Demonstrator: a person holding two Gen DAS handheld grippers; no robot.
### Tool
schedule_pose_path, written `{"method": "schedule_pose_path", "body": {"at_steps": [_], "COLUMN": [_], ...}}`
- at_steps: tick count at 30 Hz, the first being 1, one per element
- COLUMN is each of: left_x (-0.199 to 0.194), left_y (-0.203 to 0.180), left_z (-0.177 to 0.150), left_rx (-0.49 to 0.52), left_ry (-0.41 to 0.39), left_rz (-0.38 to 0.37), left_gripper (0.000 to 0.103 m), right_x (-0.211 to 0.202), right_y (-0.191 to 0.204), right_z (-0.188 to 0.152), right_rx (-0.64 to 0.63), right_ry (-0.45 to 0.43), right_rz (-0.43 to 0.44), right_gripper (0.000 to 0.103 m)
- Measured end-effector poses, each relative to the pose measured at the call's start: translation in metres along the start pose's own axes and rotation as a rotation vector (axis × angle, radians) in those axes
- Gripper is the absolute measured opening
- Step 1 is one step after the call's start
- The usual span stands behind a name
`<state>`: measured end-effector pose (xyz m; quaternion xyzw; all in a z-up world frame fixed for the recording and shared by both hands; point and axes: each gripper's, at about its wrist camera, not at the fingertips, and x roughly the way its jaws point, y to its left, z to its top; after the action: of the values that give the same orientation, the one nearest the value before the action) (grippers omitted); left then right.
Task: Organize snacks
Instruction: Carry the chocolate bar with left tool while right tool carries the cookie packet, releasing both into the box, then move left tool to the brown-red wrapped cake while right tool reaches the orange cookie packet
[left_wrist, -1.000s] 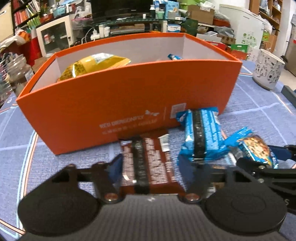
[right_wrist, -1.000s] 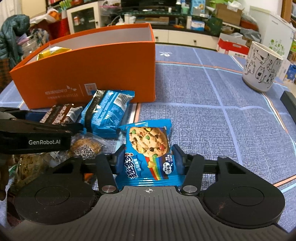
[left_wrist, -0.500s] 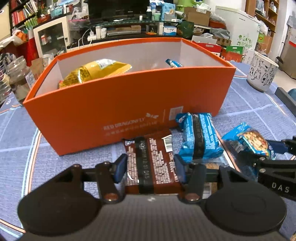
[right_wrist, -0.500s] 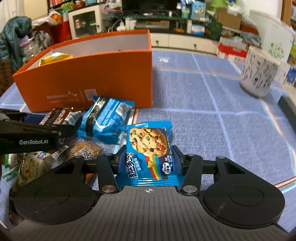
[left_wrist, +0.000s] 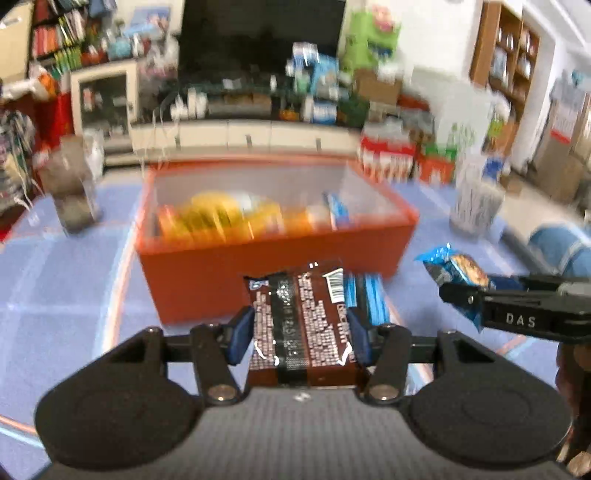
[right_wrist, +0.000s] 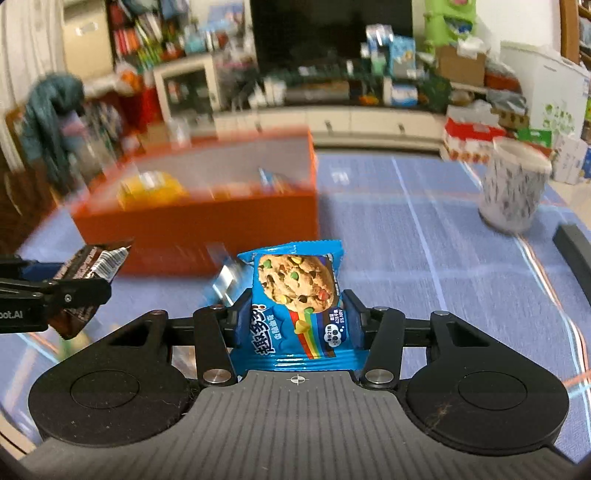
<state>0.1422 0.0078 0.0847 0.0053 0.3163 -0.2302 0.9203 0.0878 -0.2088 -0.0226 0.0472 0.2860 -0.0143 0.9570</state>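
Note:
My left gripper is shut on a brown snack packet and holds it in the air before the orange box. My right gripper is shut on a blue cookie packet, also lifted off the table. The orange box holds a yellow bag and a small blue packet. In the left wrist view the right gripper shows at the right with the cookie packet. The right wrist view shows the left gripper at the left edge with the brown packet.
A blue snack packet lies on the blue tablecloth before the box. A white patterned mug stands at the right. A glass jar stands left of the box. A dark bar lies at the table's right edge.
Both grippers have risen from the table with their packets. The box now appears lower and further off, and its inside shows more. The snacks on the table have dropped out of view.

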Motion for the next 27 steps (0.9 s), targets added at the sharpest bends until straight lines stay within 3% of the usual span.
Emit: {"method": "schedule_pose_path", "body": {"at_steps": [4, 9, 11, 13, 14, 16, 19, 22, 24, 27], "left_x": [-0.009, 0.042, 0.06, 0.05, 0.036, 0.009, -0.016, -0.013, -0.005, 0.004], "left_y": [0.015, 0.044, 0.053, 0.059, 0.062, 0.065, 0.072, 0.083, 0.087, 0.073], "left_z": [0.046, 0.112, 0.124, 0.122, 0.113, 0.09, 0.043, 0.003, -0.012, -0.028], "left_rx": [-0.019, 0.007, 0.023, -0.009, -0.014, -0.026, -0.05, -0.075, -0.091, -0.068], "left_ry": [-0.095, -0.126, -0.094, -0.088, -0.124, -0.163, -0.146, -0.091, -0.056, -0.009], "left_rz": [0.036, 0.164, 0.191, 0.198, 0.167, 0.145, 0.129, 0.12, 0.117, 0.014], "left_gripper": [0.054, 0.054, 0.084, 0.085, 0.094, 0.096, 0.096, 0.096, 0.096, 0.096], "right_x": [-0.001, 0.044, 0.057, 0.044, 0.031, -0.001, -0.041, -0.06, -0.065, -0.062], "right_y": [0.012, 0.032, 0.039, 0.042, 0.045, 0.052, 0.068, 0.083, 0.09, 0.103], "right_z": [0.041, 0.11, 0.127, 0.13, 0.124, 0.091, 0.014, -0.06, -0.095, -0.123], "right_rx": [-0.035, -0.031, -0.03, -0.015, -0.018, -0.043, -0.122, -0.135, -0.095, -0.073], "right_ry": [-0.079, -0.093, -0.072, -0.079, -0.093, -0.103, -0.041, 0.129, 0.214, 0.278], "right_rz": [0.024, 0.047, 0.029, 0.052, 0.077, 0.125, 0.2, 0.237, 0.254, 0.228], "right_gripper": [0.036, 0.037, 0.042, 0.048, 0.053, 0.066, 0.065, 0.057, 0.053, 0.05]}}
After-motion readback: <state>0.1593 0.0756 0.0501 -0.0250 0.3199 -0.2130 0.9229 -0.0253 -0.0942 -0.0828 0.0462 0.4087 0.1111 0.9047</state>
